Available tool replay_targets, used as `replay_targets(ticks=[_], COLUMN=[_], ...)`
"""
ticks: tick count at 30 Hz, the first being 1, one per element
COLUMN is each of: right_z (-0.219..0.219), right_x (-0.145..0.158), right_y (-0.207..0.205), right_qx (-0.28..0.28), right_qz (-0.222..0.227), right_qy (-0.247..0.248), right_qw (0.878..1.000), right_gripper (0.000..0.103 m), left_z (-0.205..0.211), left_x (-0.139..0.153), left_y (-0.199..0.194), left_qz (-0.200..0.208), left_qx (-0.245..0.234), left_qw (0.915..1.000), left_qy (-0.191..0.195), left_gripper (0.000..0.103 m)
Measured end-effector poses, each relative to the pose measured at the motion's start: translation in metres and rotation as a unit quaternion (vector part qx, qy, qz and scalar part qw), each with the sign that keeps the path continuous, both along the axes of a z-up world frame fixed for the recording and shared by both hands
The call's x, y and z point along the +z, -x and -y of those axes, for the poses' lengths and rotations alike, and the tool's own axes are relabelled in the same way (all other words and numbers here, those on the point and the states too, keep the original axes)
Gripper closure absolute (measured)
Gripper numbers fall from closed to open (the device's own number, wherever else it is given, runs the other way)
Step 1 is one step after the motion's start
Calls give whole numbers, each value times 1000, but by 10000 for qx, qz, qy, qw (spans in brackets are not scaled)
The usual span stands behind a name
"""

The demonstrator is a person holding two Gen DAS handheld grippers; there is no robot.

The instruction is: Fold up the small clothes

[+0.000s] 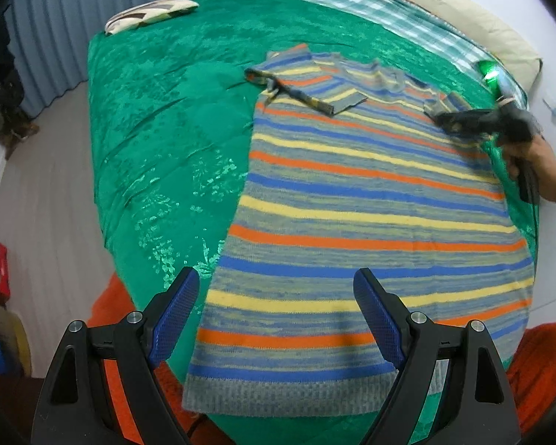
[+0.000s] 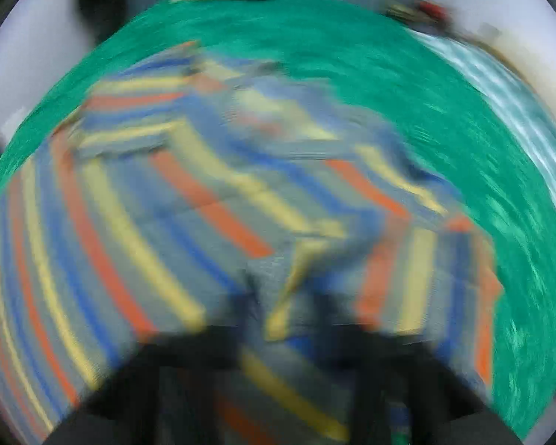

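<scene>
1. Sleeves come first here, as I judge it: the striped sweater point(image 1: 370, 200) lies flat on the green bedspread point(image 1: 159, 118), hem nearest the left wrist camera, with the far-left sleeve point(image 1: 304, 92) already turned in over the chest.
2. The right gripper point(image 1: 459, 120) sits at the other sleeve near the right shoulder, its jaws closed; its own view is too blurred to say whether cloth is pinched between them.
3. The left gripper point(image 1: 278, 319) hovers above the hem with jaws wide apart, holding nothing.
4. Next, that sleeve probably needs laying inward to match the first, then the hem lifting toward the collar.
5. The sweater's right side runs close to the bed edge, so room is tight there; open bedspread lies to the left, up to the pillow point(image 1: 148, 15).
</scene>
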State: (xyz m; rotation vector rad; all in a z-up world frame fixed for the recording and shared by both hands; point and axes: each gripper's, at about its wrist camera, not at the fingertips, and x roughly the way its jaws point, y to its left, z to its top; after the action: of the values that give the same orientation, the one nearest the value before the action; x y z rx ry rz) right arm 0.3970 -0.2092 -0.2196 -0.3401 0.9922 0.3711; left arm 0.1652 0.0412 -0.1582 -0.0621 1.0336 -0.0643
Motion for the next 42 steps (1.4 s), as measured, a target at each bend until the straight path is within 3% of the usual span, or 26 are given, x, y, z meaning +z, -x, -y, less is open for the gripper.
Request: replay_targets(ticks=[1,2,4,7,9,12,14,17,21,23,25,30,35,37,39,40,42], right_z=[32,54,134,259,310,338,338,337,340,336,332,331,351,348,332,323,307], right_x=[17,27,54,62,51,28,21,17,24,23,6,-1,5,21,40,44,38], right_y=[3,5,20,46,60,80,86,97,128,137,130,132,165,175,176,173,163], right_qx=[-447,-735,-1708,-3276,-3829,-4103,-4102,-4181,-4504,-4586,-4683,-4857,-5254,-5193,-4757,-4436,-3982], right_qz=[152,261,491,471,238,-159,-233,-205,-96,-130,-435,-454,-484,-202,194,311,262], right_qy=[-506,-667,-1212,-1576,-1561,-1851,-2040,-2191,-2586,-2312,-2321,-2334,-1770,-1530,-1599,-1871,-2141], right_qw=[9976,9947,9766,9304,9102,8928,8886,8813,8545,8579,8514,8412,8309,8405,8647,8759,8916], right_gripper=[96,97,97,97,98,98,98,99,99,99,99,99,89,87,86,85,70], left_z=[0,0,1,3,7,16,21,22,16,13,11,-3,-42,-54,-61,-63,-60], left_x=[2,4,5,2,-1,1,6,11,10,5,0,8,32,41,47,52,64], left_y=[1,2,3,4,3,4,7,10,12,11,9,13,18,15,9,4,-7], left_qz=[41,87,111,35,-68,-56,16,78,60,-22,-129,-71,116,184,248,281,328], left_qx=[-22,-46,-78,-110,-150,-242,-305,-341,-262,-218,-192,-74,109,204,265,288,210], left_qw=[10000,10000,9999,9998,9995,9993,9993,9993,9995,9996,9996,9999,9997,9995,9993,9992,9992], left_qy=[17,9,3,147,265,263,201,128,136,169,171,34,-171,-168,-92,-19,55], left_gripper=[17,17,17,17,17,17,17,17,17,17,17,17,17,17,16,16,16])
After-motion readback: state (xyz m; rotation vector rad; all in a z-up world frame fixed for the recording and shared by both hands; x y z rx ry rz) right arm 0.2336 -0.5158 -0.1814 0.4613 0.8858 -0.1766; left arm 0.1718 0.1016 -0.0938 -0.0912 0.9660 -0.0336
